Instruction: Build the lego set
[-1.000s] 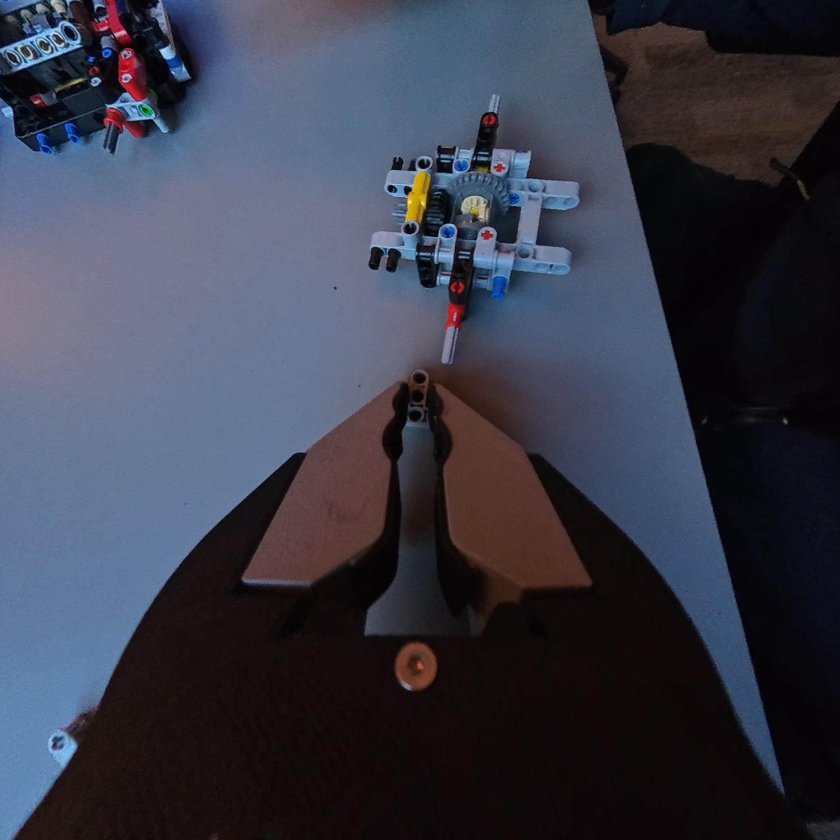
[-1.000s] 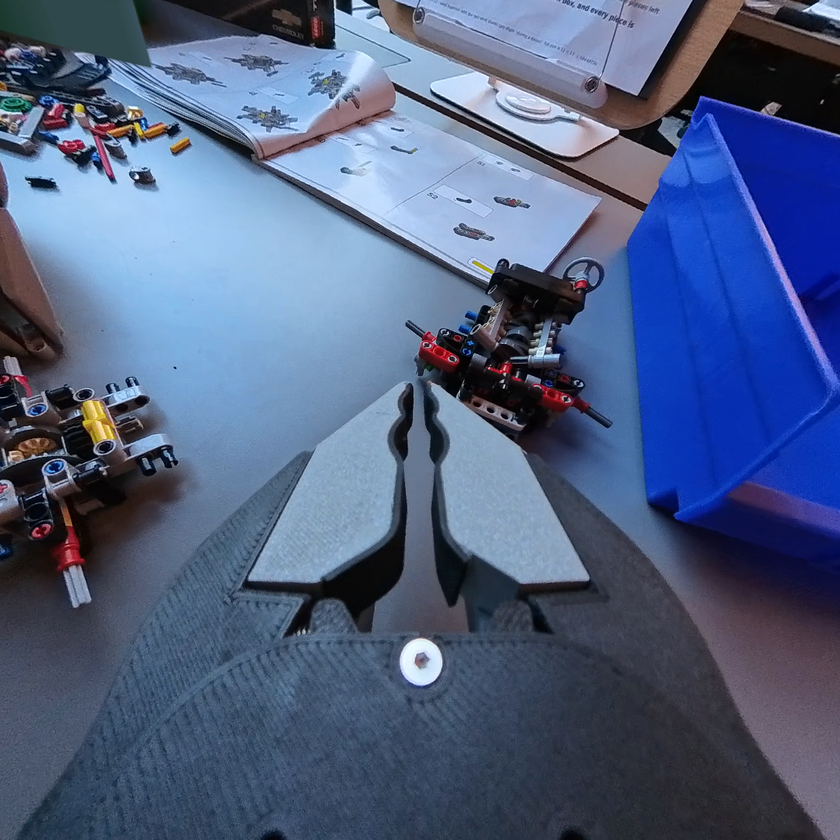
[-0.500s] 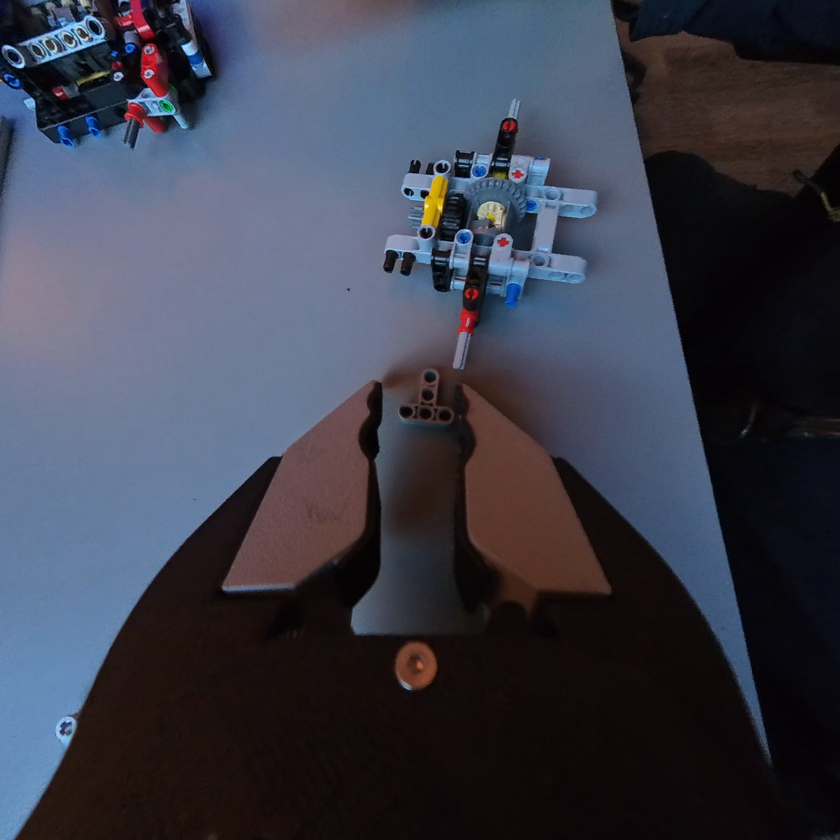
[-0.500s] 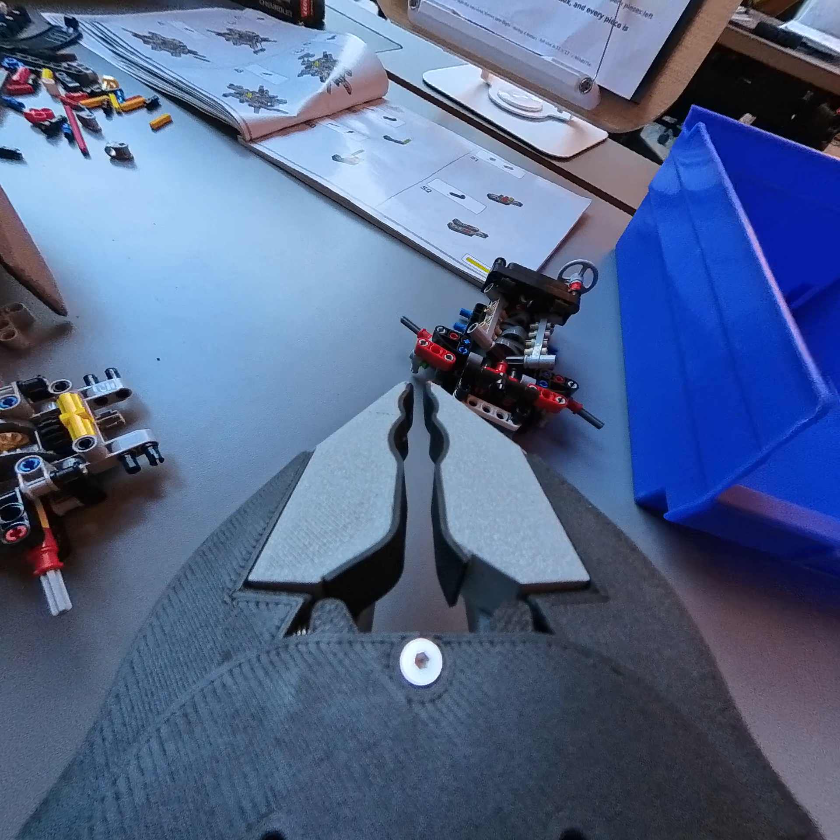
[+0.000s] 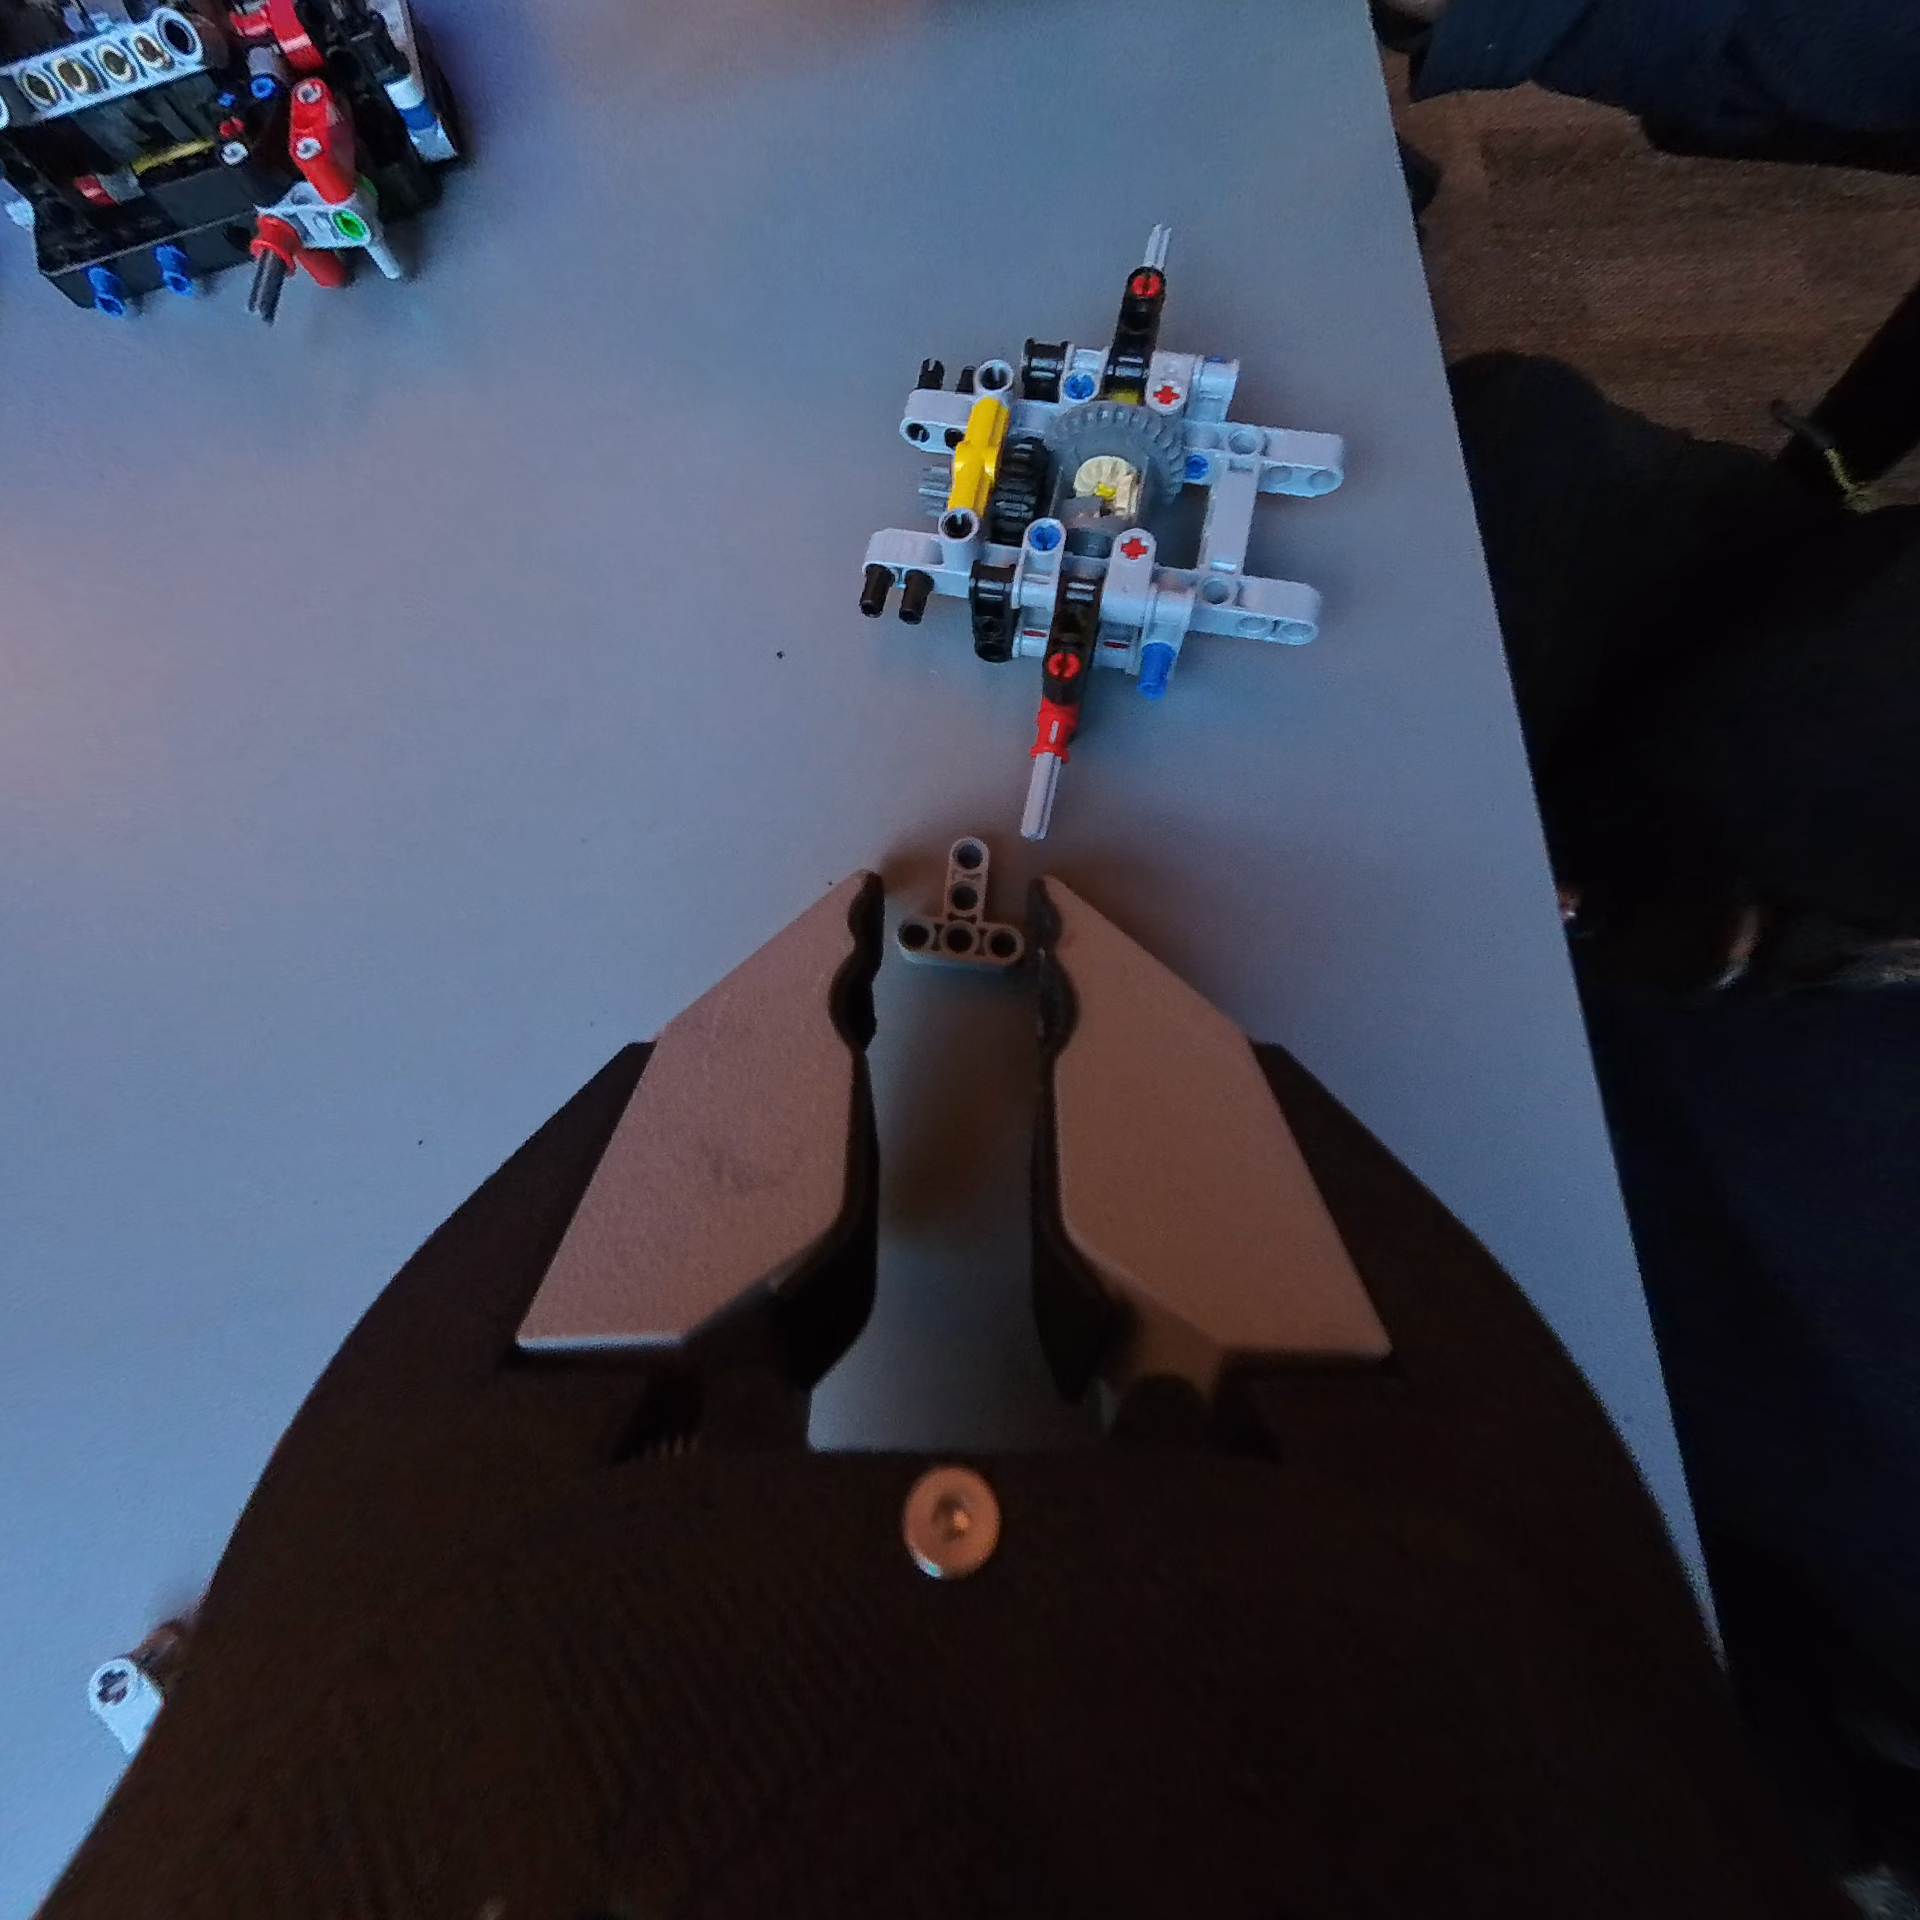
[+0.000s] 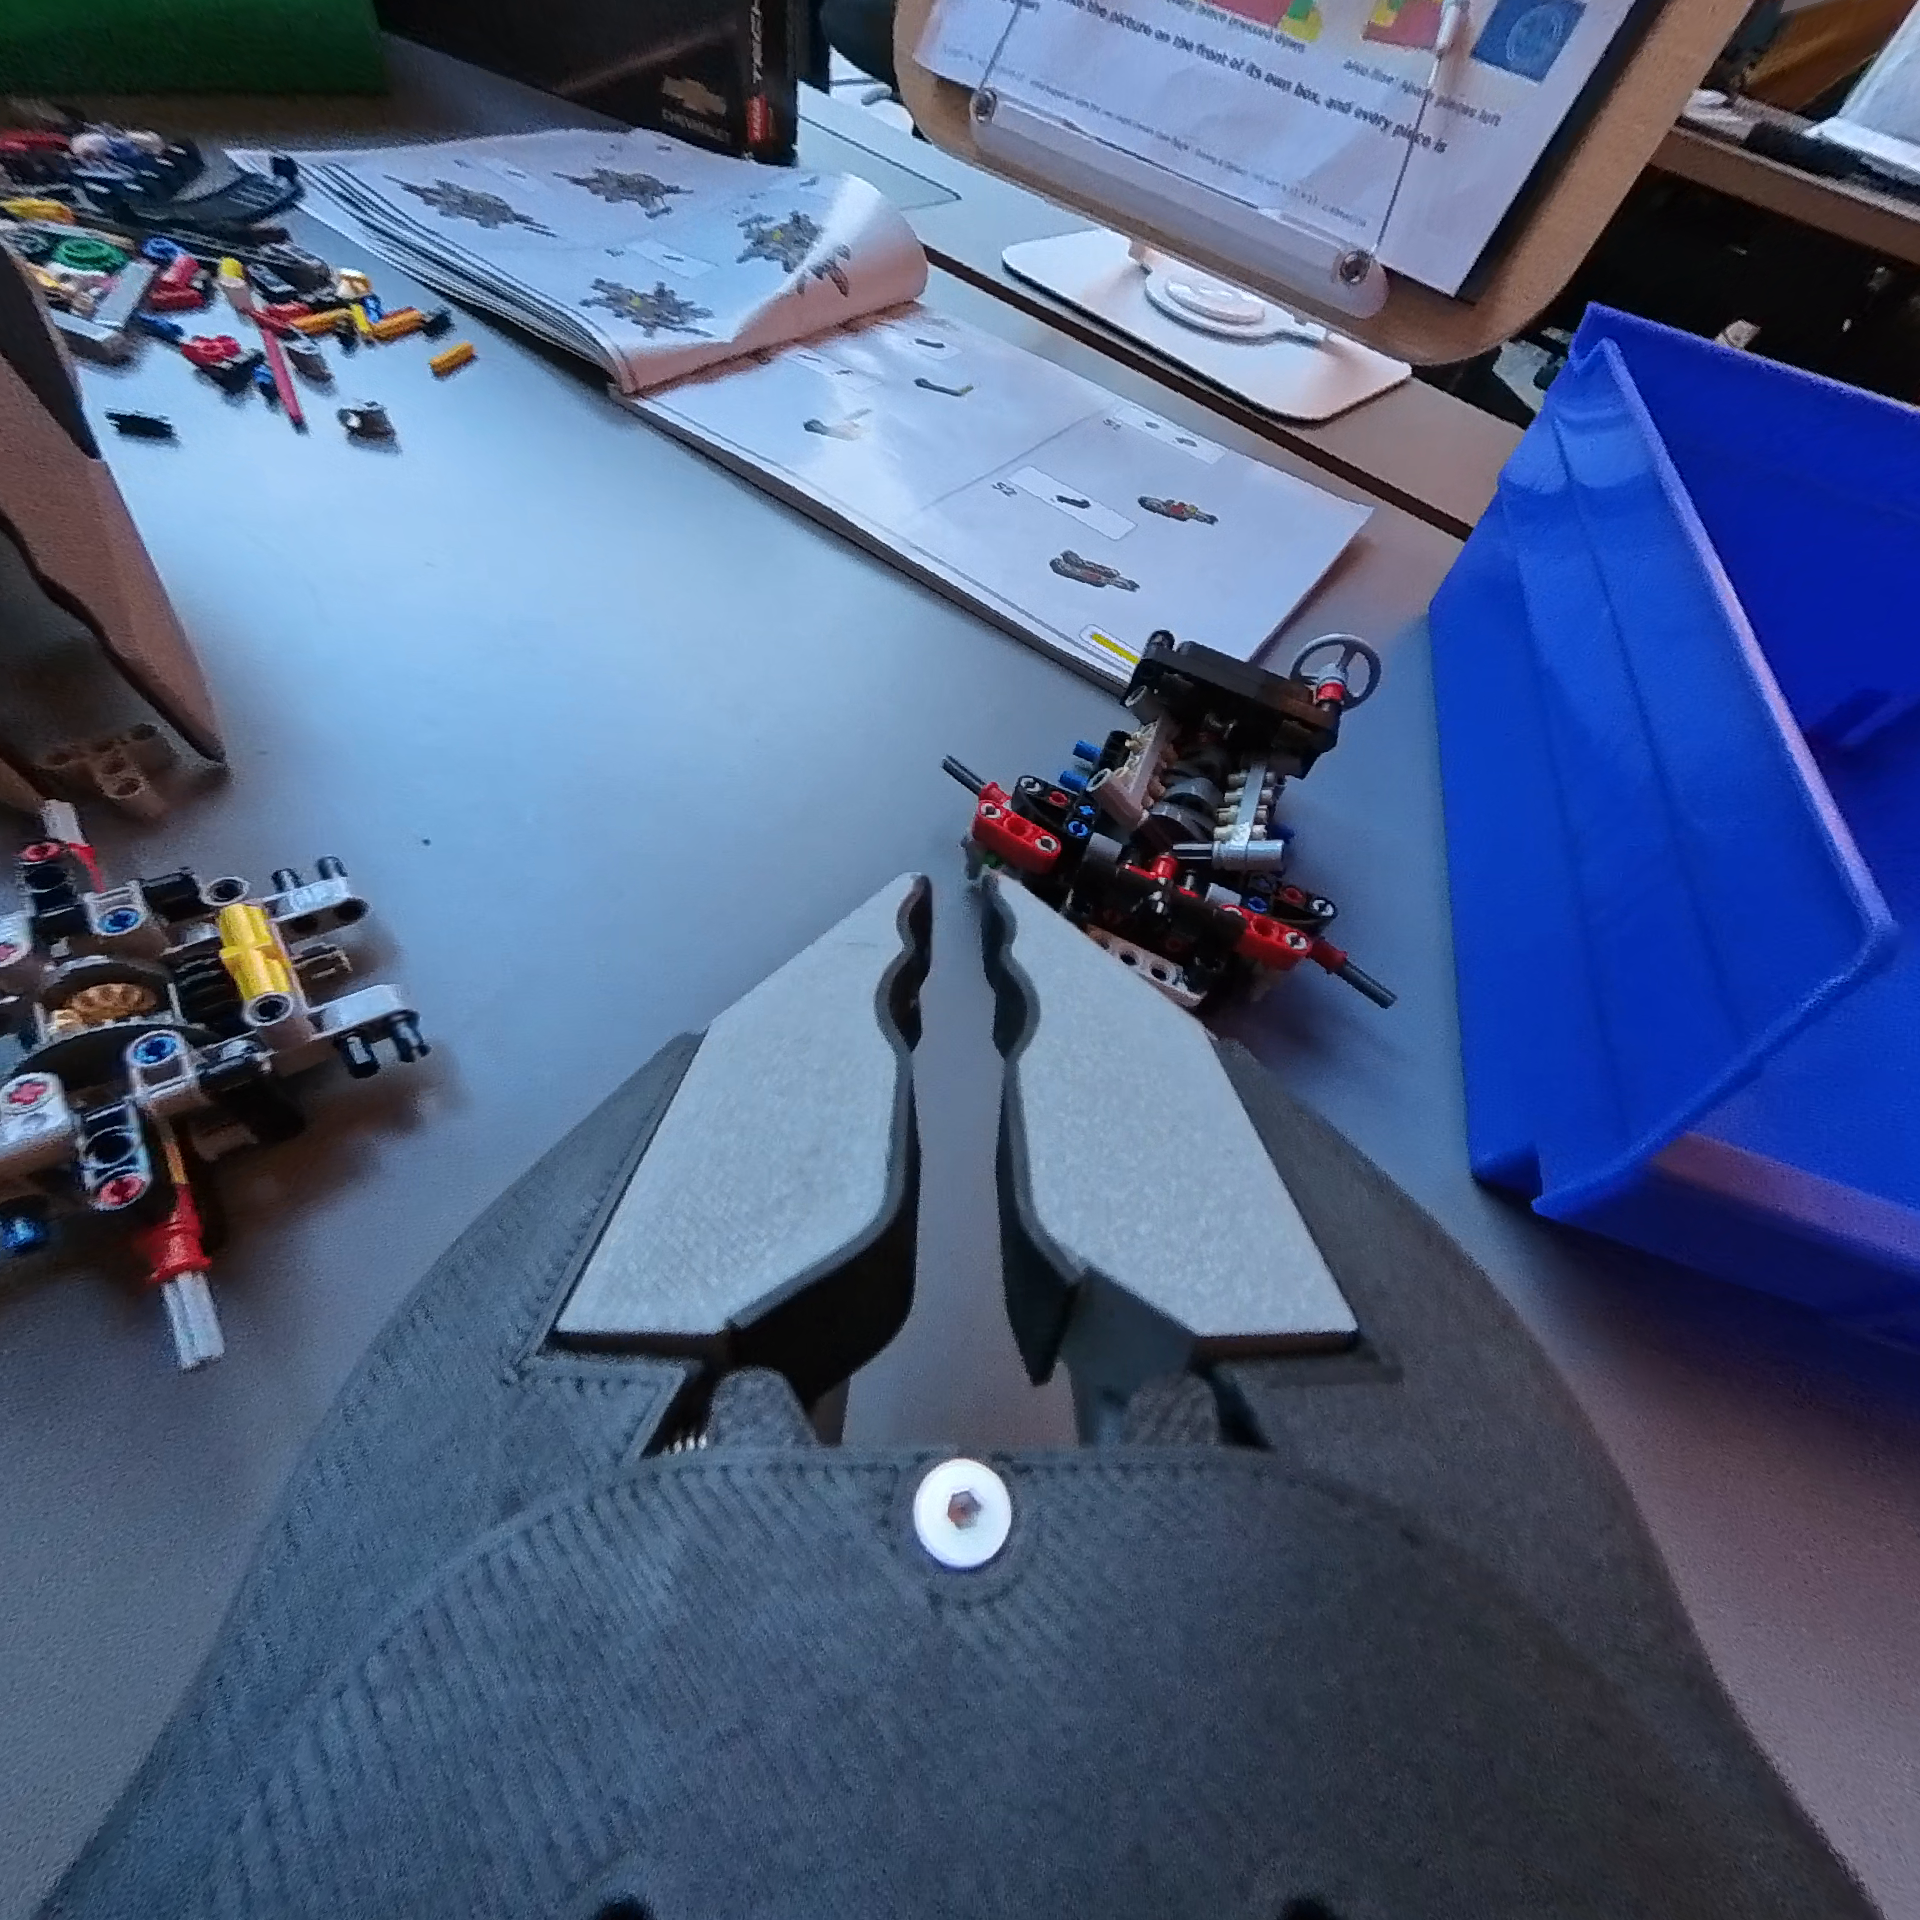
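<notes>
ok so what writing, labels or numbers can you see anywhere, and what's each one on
I won't copy any wording out; this is where writing sits.
Sheet clipped on the stand: printed lines, coloured pictures above.
Black box, far back: white lettering and a small red mark.
Open booklet: small step numbers beside part drawings, mostly too small to read.
Left wrist view: no writing.

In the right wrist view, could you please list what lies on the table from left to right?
Grey gear frame → open instruction booklet → black-and-red model car chassis → blue bin.
</notes>
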`<act>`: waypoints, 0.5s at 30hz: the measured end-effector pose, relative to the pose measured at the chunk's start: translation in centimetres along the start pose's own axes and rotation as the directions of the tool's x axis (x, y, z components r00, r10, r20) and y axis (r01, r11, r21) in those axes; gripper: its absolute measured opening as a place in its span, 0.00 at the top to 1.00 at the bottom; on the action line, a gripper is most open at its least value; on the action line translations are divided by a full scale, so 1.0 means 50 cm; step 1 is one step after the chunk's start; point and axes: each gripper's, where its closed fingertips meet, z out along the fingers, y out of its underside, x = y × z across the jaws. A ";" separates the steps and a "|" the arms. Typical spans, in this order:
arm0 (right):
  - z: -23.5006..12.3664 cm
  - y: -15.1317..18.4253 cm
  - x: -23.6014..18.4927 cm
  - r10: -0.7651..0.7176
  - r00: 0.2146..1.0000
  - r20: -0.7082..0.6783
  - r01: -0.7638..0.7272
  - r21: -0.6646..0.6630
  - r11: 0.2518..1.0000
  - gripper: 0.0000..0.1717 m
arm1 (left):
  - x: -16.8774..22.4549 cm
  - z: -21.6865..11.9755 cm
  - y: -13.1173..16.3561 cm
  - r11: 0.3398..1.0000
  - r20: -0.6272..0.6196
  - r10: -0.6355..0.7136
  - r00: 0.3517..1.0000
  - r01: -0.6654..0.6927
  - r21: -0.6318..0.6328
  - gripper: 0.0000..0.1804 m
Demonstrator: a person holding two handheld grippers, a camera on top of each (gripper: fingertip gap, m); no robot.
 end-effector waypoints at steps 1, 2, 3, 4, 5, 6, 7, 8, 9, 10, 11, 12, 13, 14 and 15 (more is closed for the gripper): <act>-0.002 -0.004 -0.005 -0.009 1.000 0.009 0.008 0.014 1.000 0.96 | 0.000 0.000 0.000 1.000 0.003 0.005 1.000 -0.005 0.000 0.86; -0.005 -0.010 -0.012 -0.022 0.999 0.025 0.022 0.035 0.999 0.96 | 0.001 0.000 0.000 1.000 0.003 0.008 1.000 -0.008 -0.001 0.86; -0.010 -0.019 -0.024 -0.039 0.998 0.047 0.035 0.066 0.997 0.96 | 0.002 -0.001 0.001 1.000 0.002 0.012 1.000 -0.012 -0.004 0.87; -0.017 -0.027 -0.038 -0.048 0.996 0.073 0.041 0.097 0.994 0.96 | 0.003 -0.002 0.001 1.000 -0.001 0.019 1.000 -0.019 -0.006 0.88; -0.024 -0.032 -0.054 -0.051 0.993 0.106 0.039 0.116 0.993 0.95 | 0.004 -0.003 0.003 1.000 -0.002 0.028 1.000 -0.028 -0.007 0.91; -0.032 -0.031 -0.074 -0.050 0.988 0.147 0.033 0.117 0.993 0.94 | 0.004 -0.003 0.004 0.999 0.000 0.039 0.999 -0.039 -0.009 0.97; -0.040 -0.027 -0.096 -0.047 0.981 0.188 0.027 0.106 0.994 0.93 | -0.001 -0.004 0.005 0.999 0.014 0.045 0.999 -0.045 -0.005 0.97; -0.050 -0.024 -0.123 -0.049 0.971 0.236 0.027 0.095 0.995 0.91 | -0.006 -0.005 0.006 0.999 0.024 0.045 0.999 -0.045 -0.006 0.97; -0.062 -0.019 -0.153 -0.057 0.955 0.290 0.036 0.077 0.996 0.91 | -0.012 -0.008 0.008 0.999 0.031 0.040 0.999 -0.039 -0.009 0.97; -0.074 -0.011 -0.183 -0.071 0.937 0.341 0.058 0.048 0.997 0.91 | -0.019 -0.010 0.011 0.999 0.042 0.031 0.999 -0.030 -0.011 0.97; -0.086 0.002 -0.209 -0.091 0.922 0.376 0.095 0.008 0.995 0.90 | -0.027 -0.013 0.014 1.000 0.055 0.020 0.998 -0.020 -0.014 0.97; -0.098 0.016 -0.227 -0.118 0.912 0.393 0.144 -0.037 0.989 0.89 | -0.035 -0.016 0.017 1.000 0.067 0.010 0.998 -0.009 -0.017 0.97; -0.109 0.030 -0.238 -0.150 0.905 0.399 0.195 -0.074 0.978 0.89 | -0.043 -0.020 0.021 1.000 0.079 0.000 0.997 0.002 -0.022 0.97; -0.118 0.041 -0.245 -0.178 0.900 0.397 0.235 -0.101 0.967 0.89 | -0.049 -0.023 0.024 1.000 0.088 -0.006 0.996 0.008 -0.028 0.97; -0.125 0.050 -0.249 -0.195 0.897 0.396 0.262 -0.122 0.957 0.88 | -0.054 -0.026 0.026 0.999 0.093 -0.005 0.996 0.007 -0.031 0.95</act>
